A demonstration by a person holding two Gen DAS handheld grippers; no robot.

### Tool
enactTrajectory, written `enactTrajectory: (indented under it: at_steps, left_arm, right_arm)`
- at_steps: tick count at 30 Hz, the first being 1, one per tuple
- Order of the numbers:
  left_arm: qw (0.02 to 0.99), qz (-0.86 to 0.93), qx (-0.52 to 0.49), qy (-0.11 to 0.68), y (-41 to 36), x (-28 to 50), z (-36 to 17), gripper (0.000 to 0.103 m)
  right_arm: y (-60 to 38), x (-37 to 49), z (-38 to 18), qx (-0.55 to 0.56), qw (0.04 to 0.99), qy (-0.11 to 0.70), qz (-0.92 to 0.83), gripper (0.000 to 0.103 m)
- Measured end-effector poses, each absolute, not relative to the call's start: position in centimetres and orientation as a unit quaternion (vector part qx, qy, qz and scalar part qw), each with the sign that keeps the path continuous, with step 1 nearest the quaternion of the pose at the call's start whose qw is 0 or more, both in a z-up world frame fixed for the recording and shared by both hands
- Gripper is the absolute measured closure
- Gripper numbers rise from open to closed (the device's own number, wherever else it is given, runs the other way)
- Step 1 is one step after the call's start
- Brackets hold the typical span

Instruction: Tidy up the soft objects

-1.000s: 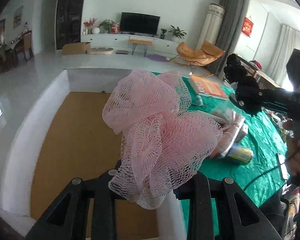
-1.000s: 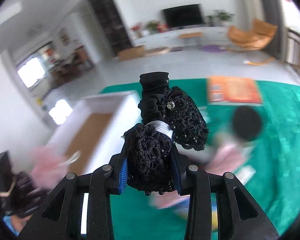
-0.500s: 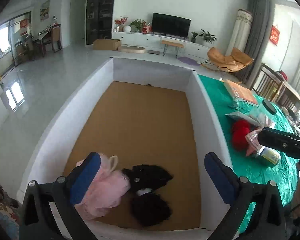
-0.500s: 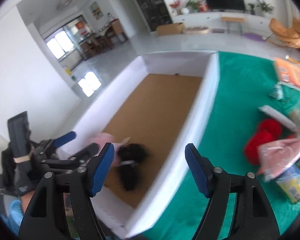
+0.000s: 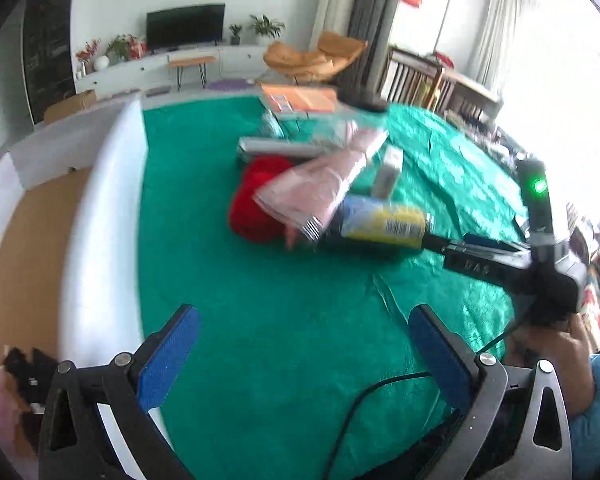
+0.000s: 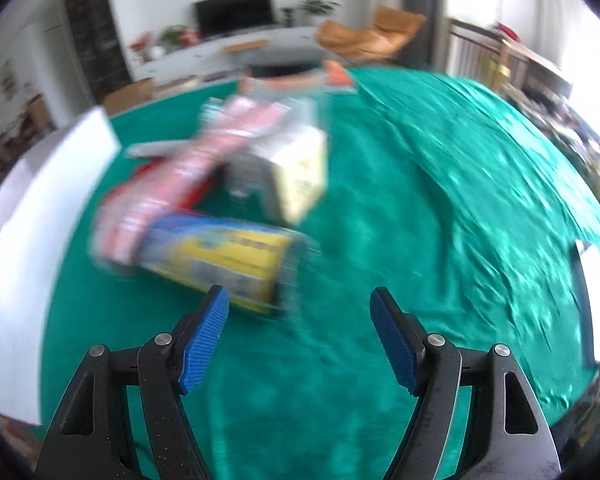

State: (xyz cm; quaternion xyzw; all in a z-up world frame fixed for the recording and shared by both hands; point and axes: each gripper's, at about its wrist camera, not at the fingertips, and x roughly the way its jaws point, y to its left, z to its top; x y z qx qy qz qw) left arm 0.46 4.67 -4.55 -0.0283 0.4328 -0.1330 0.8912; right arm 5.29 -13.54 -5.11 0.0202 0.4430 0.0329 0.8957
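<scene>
Both grippers, left (image 5: 300, 344) and right (image 6: 300, 328), hang spread and empty over the green desk (image 5: 284, 320), apparently between picks. Ahead of the left gripper lies a red soft thing (image 5: 256, 204), plush and rounded, half under a pink packet (image 5: 320, 184). The next move likely calls for closing on it and carrying it to the white box (image 5: 100, 220) at that gripper's left.
</scene>
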Motion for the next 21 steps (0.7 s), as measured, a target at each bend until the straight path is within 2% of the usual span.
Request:
enactTrajectory:
  at_steps: [9, 21]
  left_arm:
    - [0.871, -0.097, 0.001, 0.482, 2.2, 3.7, -10.7, 0.0]
    - [0.879, -0.057, 0.022, 0.472, 2.4, 6.8, -12.9, 0.0]
  right_arm:
    - [-16.8, 2.7, -5.3, 0.052, 0.904, 0.425, -0.004, 0.026]
    - [-22.8, 2.8, -6.9, 0.138, 0.891, 0.427, -0.064, 0.025]
